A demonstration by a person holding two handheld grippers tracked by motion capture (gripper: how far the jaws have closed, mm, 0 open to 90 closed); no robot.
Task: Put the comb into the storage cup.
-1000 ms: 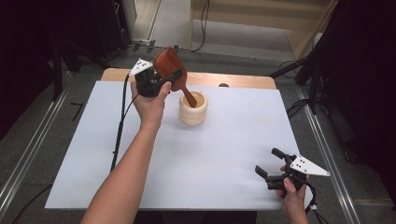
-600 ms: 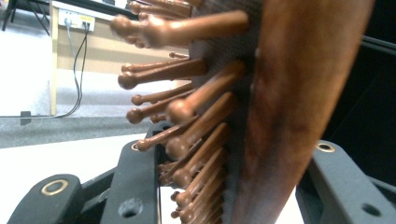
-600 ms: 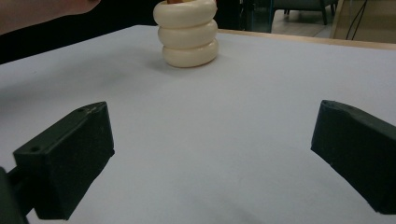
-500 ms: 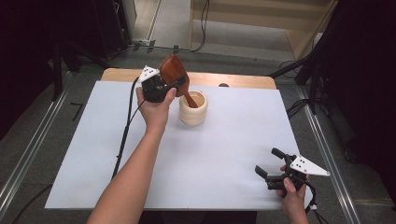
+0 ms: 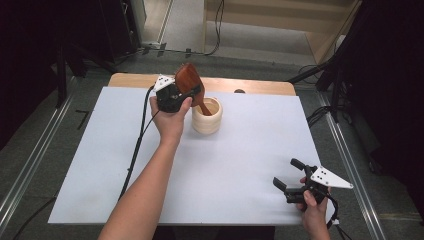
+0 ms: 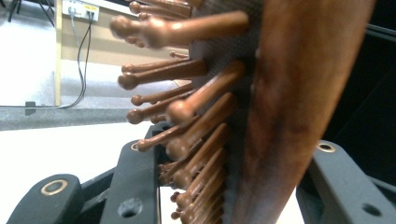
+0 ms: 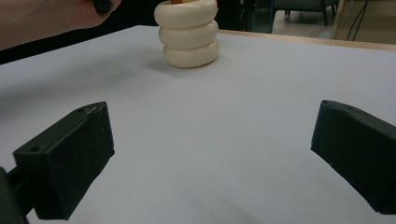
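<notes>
— At the near right corner of the table, what do you see?

— The right gripper [image 5: 289, 179], held low in the person's right hand [image 5: 314, 210] just over the white sheet [image 5: 250, 160]. Its jaws stand wide apart with nothing between them; in the right gripper view there is only bare sheet in the gap.

— And farther in?

— The left forearm reaches up from the near edge toward the back of the table. The left hand [image 5: 170, 120] holds the left gripper [image 5: 192, 90] raised, its cable [image 5: 135, 150] trailing down across the sheet to the near left.

— What is in it?

— A brown wooden hairbrush [image 5: 187, 80]. The jaws are clamped on the head of the brush; in the left gripper view one jaw sits on the bristle side and the other against the smooth wooden back [image 6: 299, 93], with the round-tipped wooden bristles [image 6: 187, 107] poking out to the left.

— Where does the brush go?

— Its handle slants down into a cream-coloured ringed cup [image 5: 207, 116] standing upright on the sheet, just beside the left hand. The head stays above the rim, tilted up and to the left.

— Beyond that?

— A strip of bare wooden tabletop [image 5: 250, 86] behind the sheet, then the floor with cables.
</notes>
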